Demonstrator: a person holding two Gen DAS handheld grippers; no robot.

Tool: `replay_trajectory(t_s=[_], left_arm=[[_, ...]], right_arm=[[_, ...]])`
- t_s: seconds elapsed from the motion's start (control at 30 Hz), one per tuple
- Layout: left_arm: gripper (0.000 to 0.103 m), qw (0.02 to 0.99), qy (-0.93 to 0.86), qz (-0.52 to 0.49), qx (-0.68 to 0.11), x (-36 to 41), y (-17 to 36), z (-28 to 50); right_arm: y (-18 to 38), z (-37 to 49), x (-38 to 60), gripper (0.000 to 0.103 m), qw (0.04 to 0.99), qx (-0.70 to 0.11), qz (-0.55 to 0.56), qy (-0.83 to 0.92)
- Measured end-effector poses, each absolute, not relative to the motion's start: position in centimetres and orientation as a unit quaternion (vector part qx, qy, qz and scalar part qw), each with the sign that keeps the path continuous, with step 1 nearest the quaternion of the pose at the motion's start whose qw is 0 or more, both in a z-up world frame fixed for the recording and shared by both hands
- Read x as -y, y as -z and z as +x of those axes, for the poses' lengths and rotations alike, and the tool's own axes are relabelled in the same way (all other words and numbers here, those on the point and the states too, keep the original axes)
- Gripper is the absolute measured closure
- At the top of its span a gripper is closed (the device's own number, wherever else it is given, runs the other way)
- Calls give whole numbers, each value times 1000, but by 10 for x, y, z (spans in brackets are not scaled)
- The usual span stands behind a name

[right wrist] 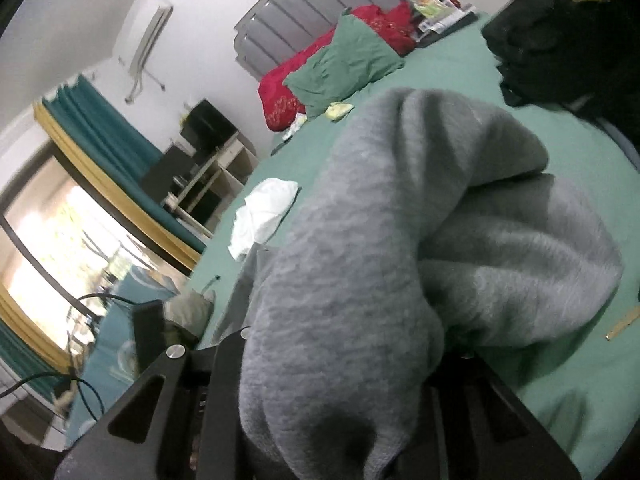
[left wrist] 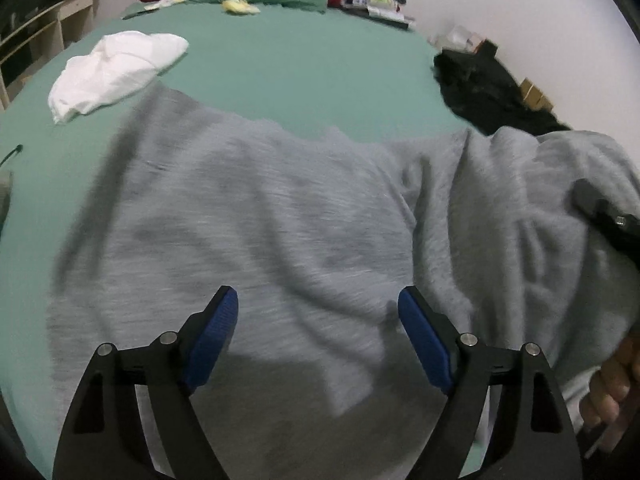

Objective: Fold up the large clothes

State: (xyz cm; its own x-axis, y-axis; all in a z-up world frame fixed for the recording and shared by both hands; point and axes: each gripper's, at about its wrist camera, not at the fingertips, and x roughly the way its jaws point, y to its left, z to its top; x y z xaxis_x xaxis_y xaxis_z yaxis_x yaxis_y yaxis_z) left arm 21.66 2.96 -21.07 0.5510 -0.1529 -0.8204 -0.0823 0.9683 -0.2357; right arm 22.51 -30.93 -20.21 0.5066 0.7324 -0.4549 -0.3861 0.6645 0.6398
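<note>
Grey sweatshirt (left wrist: 256, 216) spread across green bed sheet (left wrist: 304, 64), its right side bunched at 3 o'clock. Left gripper (left wrist: 318, 320) hovers above near hem, blue pads wide apart, nothing between. Right gripper (right wrist: 340, 380) buried in lifted grey fabric, fingers clamped on bunched sweatshirt. White garment (left wrist: 116, 72) at 10 o'clock, black clothing (left wrist: 488, 88) at 2 o'clock.

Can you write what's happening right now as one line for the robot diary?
step: folding | left gripper: open above grey sweatshirt | right gripper: shut on grey sweatshirt, lifted | surface: green bed
</note>
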Motion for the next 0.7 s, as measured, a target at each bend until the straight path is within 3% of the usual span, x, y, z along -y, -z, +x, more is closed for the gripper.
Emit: replay_trajectory(t_s=[0.3, 0.6, 0.7], left_arm=[[17, 900, -16, -89, -427, -113, 195, 167], [17, 885, -73, -164, -430, -191, 222, 143], [17, 883, -81, -180, -426, -209, 223, 136]], right_arm=[[189, 216, 234, 79, 851, -390, 123, -330], [213, 206, 135, 78, 829, -439, 31, -345], [226, 202, 108, 72, 822, -457, -5, -340]])
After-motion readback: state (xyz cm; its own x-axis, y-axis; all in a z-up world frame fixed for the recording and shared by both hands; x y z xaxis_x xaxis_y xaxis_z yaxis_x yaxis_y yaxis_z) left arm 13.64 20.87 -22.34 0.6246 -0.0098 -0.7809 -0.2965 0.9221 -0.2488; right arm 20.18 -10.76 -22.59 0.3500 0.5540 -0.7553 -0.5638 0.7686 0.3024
